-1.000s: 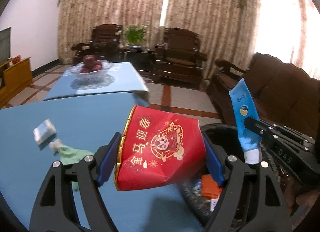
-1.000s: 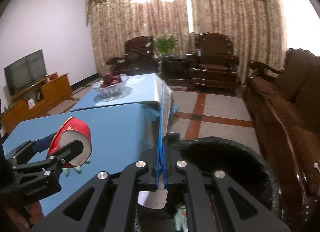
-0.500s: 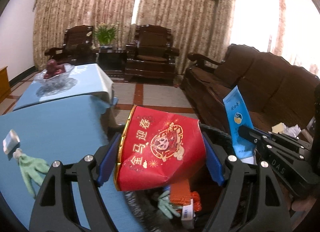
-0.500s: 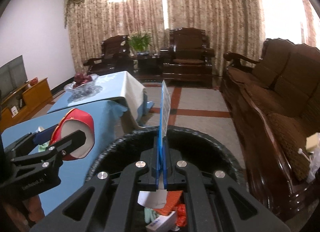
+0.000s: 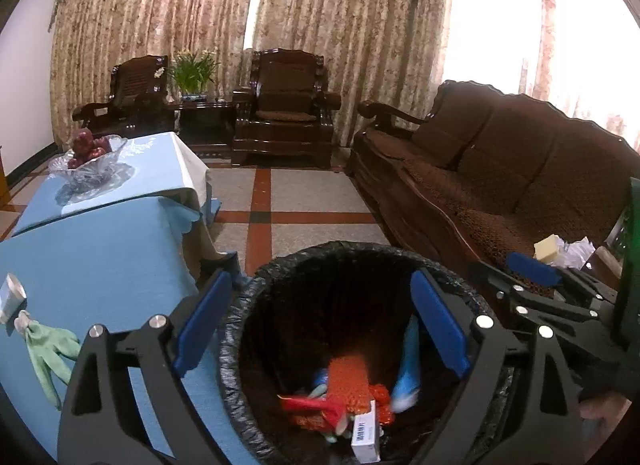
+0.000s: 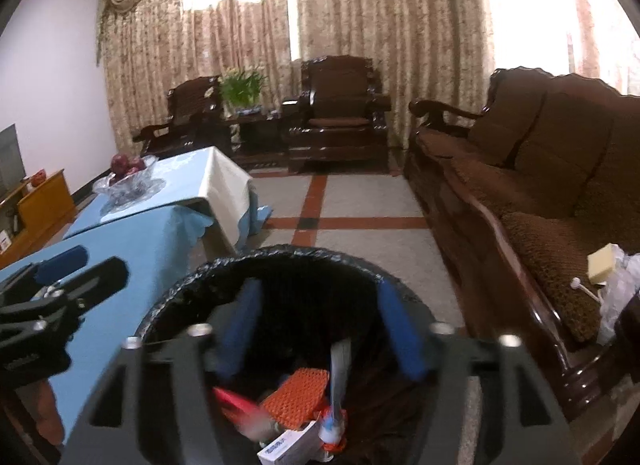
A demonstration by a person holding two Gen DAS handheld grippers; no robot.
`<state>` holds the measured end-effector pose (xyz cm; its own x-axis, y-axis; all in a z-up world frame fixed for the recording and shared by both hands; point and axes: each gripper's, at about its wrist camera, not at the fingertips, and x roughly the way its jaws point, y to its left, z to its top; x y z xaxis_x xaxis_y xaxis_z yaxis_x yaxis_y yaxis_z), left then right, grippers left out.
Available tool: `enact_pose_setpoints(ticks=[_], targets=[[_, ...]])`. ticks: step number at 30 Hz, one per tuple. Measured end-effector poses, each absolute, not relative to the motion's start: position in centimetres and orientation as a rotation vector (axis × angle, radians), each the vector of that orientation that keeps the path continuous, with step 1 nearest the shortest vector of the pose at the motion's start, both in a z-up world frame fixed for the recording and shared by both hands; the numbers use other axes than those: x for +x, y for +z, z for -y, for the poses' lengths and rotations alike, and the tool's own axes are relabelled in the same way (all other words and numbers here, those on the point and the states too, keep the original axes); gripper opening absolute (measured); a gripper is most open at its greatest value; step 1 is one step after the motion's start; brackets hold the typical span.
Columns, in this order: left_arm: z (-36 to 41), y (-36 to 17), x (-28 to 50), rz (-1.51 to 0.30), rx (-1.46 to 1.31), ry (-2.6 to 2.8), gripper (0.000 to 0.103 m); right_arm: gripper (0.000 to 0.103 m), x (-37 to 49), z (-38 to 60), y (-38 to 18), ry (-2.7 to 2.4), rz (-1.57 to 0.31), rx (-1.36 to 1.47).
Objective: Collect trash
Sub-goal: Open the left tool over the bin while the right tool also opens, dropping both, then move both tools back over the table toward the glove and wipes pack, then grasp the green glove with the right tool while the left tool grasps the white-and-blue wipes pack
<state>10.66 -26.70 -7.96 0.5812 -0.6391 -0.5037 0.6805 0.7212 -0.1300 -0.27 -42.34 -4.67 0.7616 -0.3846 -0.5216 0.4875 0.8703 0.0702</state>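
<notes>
A black-lined trash bin (image 5: 352, 253) stands beside the blue-clothed table (image 5: 100, 261); it also shows in the right wrist view (image 6: 280, 261). My left gripper (image 5: 320, 329) is open and empty above the bin. My right gripper (image 6: 320, 329) is open and empty above the bin too. Inside lie the red paper cup (image 5: 312, 403), the blue tube (image 5: 406, 369), an orange mesh piece (image 6: 298, 395) and a white box (image 5: 366, 439). A green glove (image 5: 50, 353) and a small silver packet (image 5: 12, 297) lie on the table.
A glass bowl of red fruit (image 5: 90, 153) sits on the far table. A brown sofa (image 5: 500, 185) runs along the right, with crumpled paper and a yellow piece (image 6: 600, 269) on it. Wooden armchairs (image 5: 286, 105) stand at the back.
Both grippers have opened over the bin. The red cup and the blue tube have dropped into it.
</notes>
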Motion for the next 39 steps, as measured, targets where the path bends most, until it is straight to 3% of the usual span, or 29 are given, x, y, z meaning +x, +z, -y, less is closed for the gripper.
enact_pose_setpoints(ticks=[2,12,25,39], targets=[[25.7,-7.8,11.1,-0.558,0.069,-0.752,0.090,0.097,-0.4,42.0,-4.6,-0.505,-0.510,0.201],[14.6,-7.8,13.7,-0.545,0.042,-0.522,0.093,0.097,2.6,37.3,-4.2,-0.412,-0.521,0.182],[-2.5,-7.8,16.3,-0.550,-0.021,-0.161,0.093,0.097,11.3,23.2,-4.4,-0.094,-0.519,0.131],[-12.3,-9.3,18.8,-0.578,-0.019,0.001,0.093,0.097,20.3,9.9,-8.7,0.105,-0.575,0.069]])
